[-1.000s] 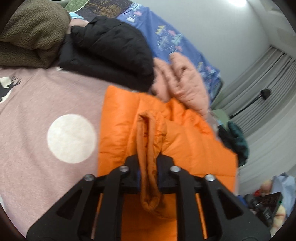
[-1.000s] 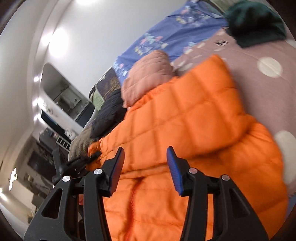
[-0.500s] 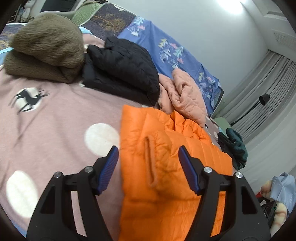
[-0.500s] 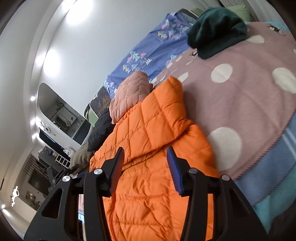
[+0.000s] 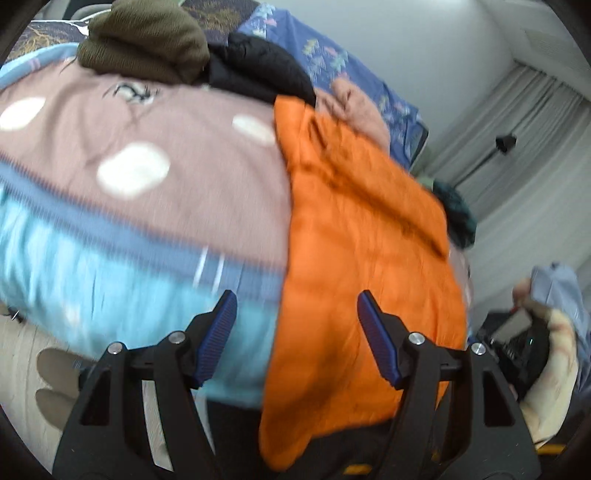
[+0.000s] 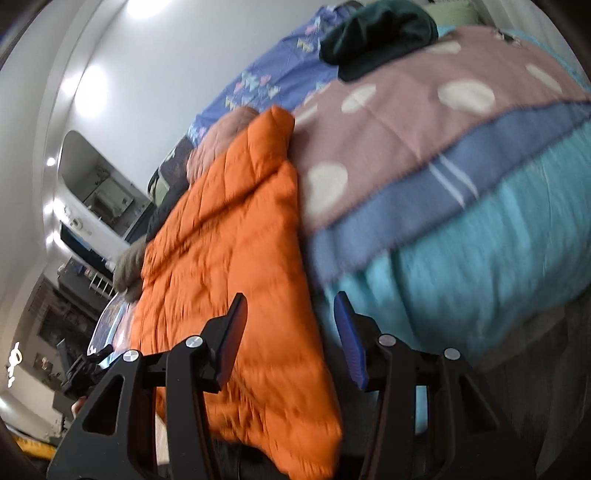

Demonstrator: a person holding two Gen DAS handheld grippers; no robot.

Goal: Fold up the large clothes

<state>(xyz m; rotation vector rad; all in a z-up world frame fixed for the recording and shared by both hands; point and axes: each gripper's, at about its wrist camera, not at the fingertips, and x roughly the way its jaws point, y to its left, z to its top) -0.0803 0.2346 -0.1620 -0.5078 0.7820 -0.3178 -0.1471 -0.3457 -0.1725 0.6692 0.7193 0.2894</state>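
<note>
left tool [image 5: 297,332]: black triangular cut-out frames, silver screws, ribbed blue pads [image 5: 218,336]
right tool [image 6: 290,332]: same black frames, silver screws, blue pads [image 6: 349,339]

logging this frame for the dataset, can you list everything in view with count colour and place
orange jacket: 1, orange, folded on bed, hanging over near edge
bedspread: 1, pink with white dots, blue band, teal edge
black jacket: 1, black, far side
olive garment: 1, olive, far left
peach jacket: 1, peach, behind orange
dark green garment: 1, far right
left gripper: jaws open, empty
right gripper: jaws open, empty
</note>
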